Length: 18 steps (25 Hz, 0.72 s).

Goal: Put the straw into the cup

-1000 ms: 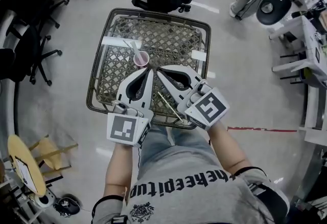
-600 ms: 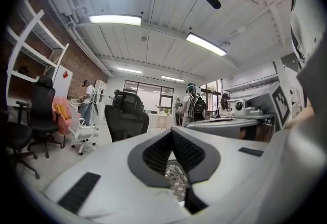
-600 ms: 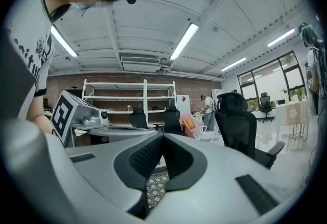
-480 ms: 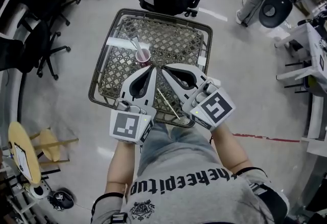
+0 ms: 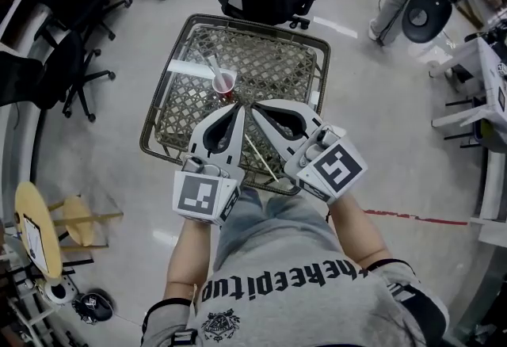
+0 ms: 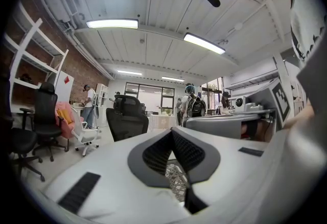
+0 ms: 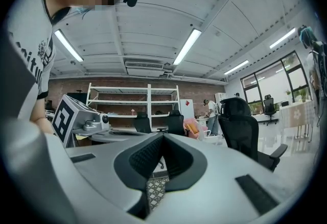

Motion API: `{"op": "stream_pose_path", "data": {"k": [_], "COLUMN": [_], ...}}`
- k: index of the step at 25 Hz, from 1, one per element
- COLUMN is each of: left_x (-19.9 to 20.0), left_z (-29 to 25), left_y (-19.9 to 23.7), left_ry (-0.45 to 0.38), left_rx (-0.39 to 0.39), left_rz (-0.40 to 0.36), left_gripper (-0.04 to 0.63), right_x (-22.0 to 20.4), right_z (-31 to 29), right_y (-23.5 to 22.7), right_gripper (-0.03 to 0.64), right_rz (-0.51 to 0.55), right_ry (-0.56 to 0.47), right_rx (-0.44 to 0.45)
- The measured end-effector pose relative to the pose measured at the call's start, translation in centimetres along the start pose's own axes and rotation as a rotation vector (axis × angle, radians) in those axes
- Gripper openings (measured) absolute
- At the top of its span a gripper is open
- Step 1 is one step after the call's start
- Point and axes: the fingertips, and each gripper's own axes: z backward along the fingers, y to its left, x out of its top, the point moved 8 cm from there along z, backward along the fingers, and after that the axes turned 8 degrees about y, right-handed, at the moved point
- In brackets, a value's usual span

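The right hand-held gripper (image 7: 163, 136) points level, jaws pressed together with nothing between them. A patch of woven lattice (image 7: 156, 191) shows beneath. Beyond stand white shelves (image 7: 148, 100) against a brick wall (image 7: 117, 92), and a black chair (image 7: 245, 133) at right, under long ceiling lights (image 7: 194, 46).

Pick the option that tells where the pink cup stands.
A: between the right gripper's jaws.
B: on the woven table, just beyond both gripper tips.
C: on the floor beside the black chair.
B: the pink cup stands on the woven table just past the tips of the left gripper and right gripper, both shut.
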Motion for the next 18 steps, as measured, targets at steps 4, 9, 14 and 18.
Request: {"op": "stream_pose_path", "data": {"k": [4,9,14,18], "left_x": [0.4,-0.4,-0.5,-0.1], "left_z": [-0.1,2.0,2.2,0.9], "left_y": [0.6,-1.2,-1.1,-0.2], "left_ry": [0.001,-0.016,-0.017,-0.013], "left_rx": [0.001,0.009,0.014,0.019], "left_rz": [0.002,-0.019,-0.024,-0.024], "left_gripper": [0.028,0.028,0.028,0.028], "right_x": [0.5,-0.2,-0.2,0.0], "right_z": [-0.5,1.0,0.8,0.0], "right_y": [-0.1,2.0,2.2,0.9], "right_gripper": [-0.004,-0.005,-0.005,-0.005], "right_rz": [-0.002,0.02,0.025,0.023], "right_ry": [-0.006,-0.021,-0.024,-0.024], "right_rx": [0.002,0.009,0.015,0.02]}}
